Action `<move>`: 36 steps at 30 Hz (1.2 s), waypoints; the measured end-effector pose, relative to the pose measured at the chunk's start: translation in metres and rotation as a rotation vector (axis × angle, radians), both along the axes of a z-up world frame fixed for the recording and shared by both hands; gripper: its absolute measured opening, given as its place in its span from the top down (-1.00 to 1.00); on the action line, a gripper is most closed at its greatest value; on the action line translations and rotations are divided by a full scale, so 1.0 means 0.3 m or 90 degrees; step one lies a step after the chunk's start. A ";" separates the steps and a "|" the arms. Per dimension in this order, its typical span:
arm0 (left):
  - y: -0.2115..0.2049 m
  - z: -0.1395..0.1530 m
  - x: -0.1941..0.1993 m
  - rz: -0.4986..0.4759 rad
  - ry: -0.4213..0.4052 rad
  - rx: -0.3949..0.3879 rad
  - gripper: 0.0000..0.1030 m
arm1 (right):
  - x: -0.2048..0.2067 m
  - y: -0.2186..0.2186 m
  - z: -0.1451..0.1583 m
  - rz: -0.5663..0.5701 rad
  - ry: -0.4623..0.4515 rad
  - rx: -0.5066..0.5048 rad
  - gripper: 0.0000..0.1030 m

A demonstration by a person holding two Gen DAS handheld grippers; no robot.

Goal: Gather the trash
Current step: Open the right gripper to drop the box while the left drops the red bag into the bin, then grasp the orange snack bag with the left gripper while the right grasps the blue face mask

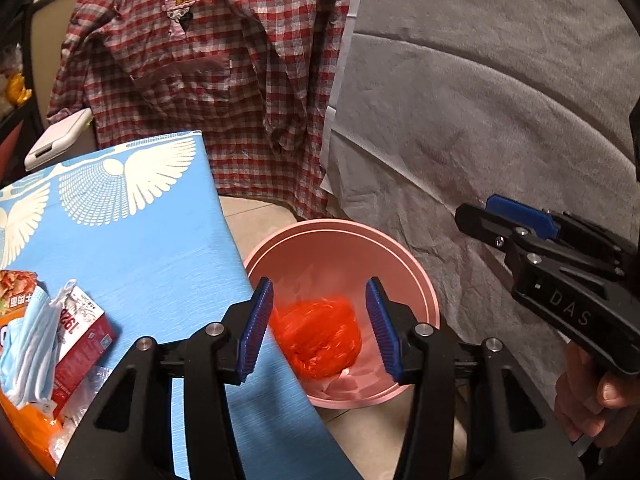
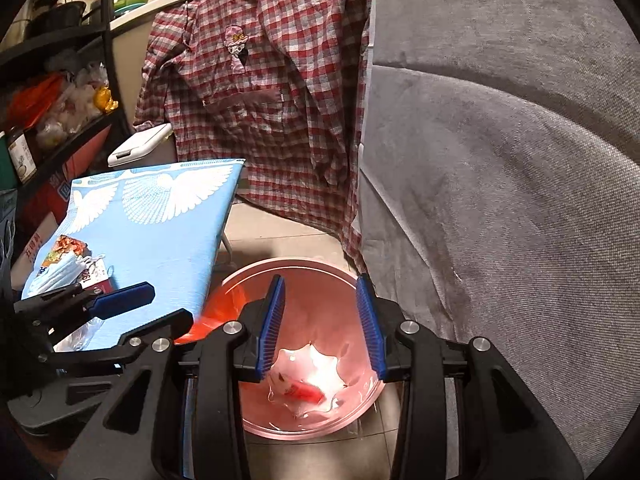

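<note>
Orange bag (image 1: 320, 336) below the parted left tool (image 1: 322, 330); inside pink bin (image 1: 424, 280).

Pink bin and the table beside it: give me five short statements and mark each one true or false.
1. An orange plastic bag is in the pink bin. True.
2. The left gripper is clamped on the bag. False: its jaws stand apart with nothing pressed between them.
3. A face mask lies on the blue table. True.
4. The checked shirt lies inside the bin. False: it hangs behind the bin.
5. The right gripper holds a red box. False: it is empty, above the bin.
</note>
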State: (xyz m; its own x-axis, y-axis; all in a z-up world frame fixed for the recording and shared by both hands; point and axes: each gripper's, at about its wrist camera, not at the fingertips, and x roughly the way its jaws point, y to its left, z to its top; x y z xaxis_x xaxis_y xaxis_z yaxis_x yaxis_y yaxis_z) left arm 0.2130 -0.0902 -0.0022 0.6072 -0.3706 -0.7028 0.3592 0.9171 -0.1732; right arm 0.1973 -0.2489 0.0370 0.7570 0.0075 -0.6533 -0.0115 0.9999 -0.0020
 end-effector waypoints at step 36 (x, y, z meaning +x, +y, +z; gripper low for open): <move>0.419 0.249 -0.143 0.126 -0.109 -0.014 0.35 | -0.137 0.322 0.145 0.059 -0.120 -0.022 0.20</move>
State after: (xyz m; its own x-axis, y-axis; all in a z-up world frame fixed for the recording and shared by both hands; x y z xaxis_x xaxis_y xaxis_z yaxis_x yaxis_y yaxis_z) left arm 0.1700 0.0355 0.0724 0.7786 -0.2468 -0.5770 0.1991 0.9691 -0.1458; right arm 0.1564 -0.1522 0.0806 0.8630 0.0631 -0.5013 -0.0998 0.9939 -0.0468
